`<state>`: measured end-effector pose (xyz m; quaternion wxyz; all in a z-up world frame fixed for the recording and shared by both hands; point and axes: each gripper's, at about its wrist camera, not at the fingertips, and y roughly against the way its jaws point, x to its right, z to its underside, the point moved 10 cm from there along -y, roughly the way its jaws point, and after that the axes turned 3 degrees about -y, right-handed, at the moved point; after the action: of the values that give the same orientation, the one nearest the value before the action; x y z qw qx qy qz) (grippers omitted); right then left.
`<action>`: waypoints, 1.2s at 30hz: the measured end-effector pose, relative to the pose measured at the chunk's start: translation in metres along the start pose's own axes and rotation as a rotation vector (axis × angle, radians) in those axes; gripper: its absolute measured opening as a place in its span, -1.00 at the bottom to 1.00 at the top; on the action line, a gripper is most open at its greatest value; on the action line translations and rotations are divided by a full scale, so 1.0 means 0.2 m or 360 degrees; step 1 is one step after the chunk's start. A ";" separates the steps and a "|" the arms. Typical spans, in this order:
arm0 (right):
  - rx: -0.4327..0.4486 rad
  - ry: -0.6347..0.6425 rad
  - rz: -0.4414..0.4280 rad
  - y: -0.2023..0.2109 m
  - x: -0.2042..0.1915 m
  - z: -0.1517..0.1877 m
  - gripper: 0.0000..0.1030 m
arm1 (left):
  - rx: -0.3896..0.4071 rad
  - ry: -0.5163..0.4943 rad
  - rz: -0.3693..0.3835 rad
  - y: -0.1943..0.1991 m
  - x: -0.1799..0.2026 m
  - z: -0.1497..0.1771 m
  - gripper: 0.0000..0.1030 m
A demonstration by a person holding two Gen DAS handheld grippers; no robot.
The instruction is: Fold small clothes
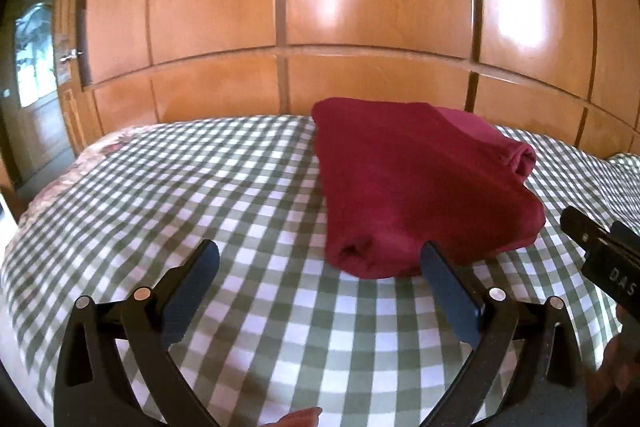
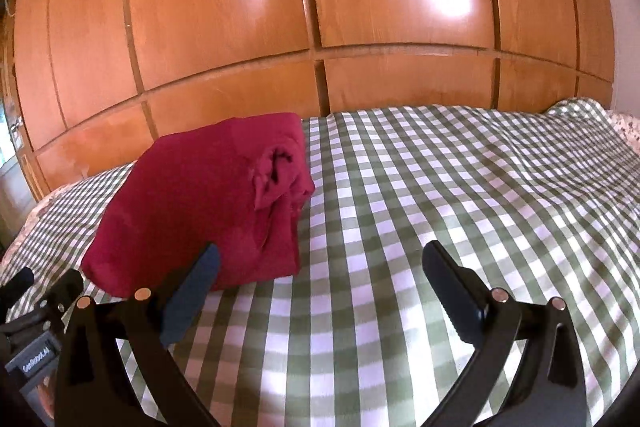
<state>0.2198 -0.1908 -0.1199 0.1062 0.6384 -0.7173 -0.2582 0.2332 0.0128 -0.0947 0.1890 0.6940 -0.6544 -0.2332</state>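
A dark red garment point(image 1: 420, 183) lies folded into a thick bundle on the green-and-white checked bedspread point(image 1: 200, 187). My left gripper point(image 1: 320, 255) is open and empty, just in front of the bundle's near edge, its right finger point(image 1: 448, 291) close to the cloth. In the right wrist view the same red garment point(image 2: 208, 195) lies to the left. My right gripper point(image 2: 320, 259) is open and empty over the bedspread point(image 2: 440, 187), its left finger point(image 2: 196, 291) in front of the bundle's near corner. The right gripper's body also shows in the left wrist view point(image 1: 600, 251).
A wooden wardrobe point(image 1: 320, 7) with glossy panelled doors stands right behind the bed. A doorway with a window point(image 1: 32, 67) is at far left. The bedspread stretches to the right, rumpled near a flowered pillow point(image 2: 624, 131).
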 end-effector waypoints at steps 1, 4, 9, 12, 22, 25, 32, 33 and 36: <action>0.0010 0.0012 0.0001 0.01 0.00 0.00 0.96 | 0.0002 0.0000 -0.0001 0.00 -0.01 0.00 0.93; 0.0049 0.0061 0.0000 0.06 -0.03 0.02 0.96 | 0.0035 0.0004 -0.0019 0.03 -0.03 0.02 0.93; 0.0071 0.0122 0.0001 0.09 -0.07 0.05 0.96 | 0.0084 0.0043 0.0003 0.06 -0.05 0.02 0.93; 0.0076 0.0132 0.0009 0.09 -0.07 0.05 0.96 | 0.0090 0.0067 0.0007 0.05 -0.07 0.03 0.93; 0.0085 0.0150 0.0022 0.09 -0.08 0.05 0.96 | 0.0092 0.0040 -0.0022 0.05 -0.06 0.03 0.93; 0.0079 0.0148 0.0022 0.09 -0.07 0.05 0.96 | 0.0089 0.0037 -0.0028 0.05 -0.05 0.04 0.93; 0.0081 0.0151 0.0022 0.09 -0.07 0.06 0.96 | 0.0074 0.0047 -0.0039 0.04 -0.06 0.04 0.93; 0.0080 0.0151 0.0022 0.09 -0.07 0.06 0.96 | 0.0073 0.0047 -0.0041 0.04 -0.06 0.04 0.93; 0.0079 0.0150 0.0022 0.09 -0.07 0.06 0.96 | 0.0071 0.0047 -0.0042 0.04 -0.06 0.04 0.93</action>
<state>0.2014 -0.1733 -0.1189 0.1259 0.6473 -0.7221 -0.2093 0.2214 0.0255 -0.0965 0.1800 0.7100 -0.6474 -0.2106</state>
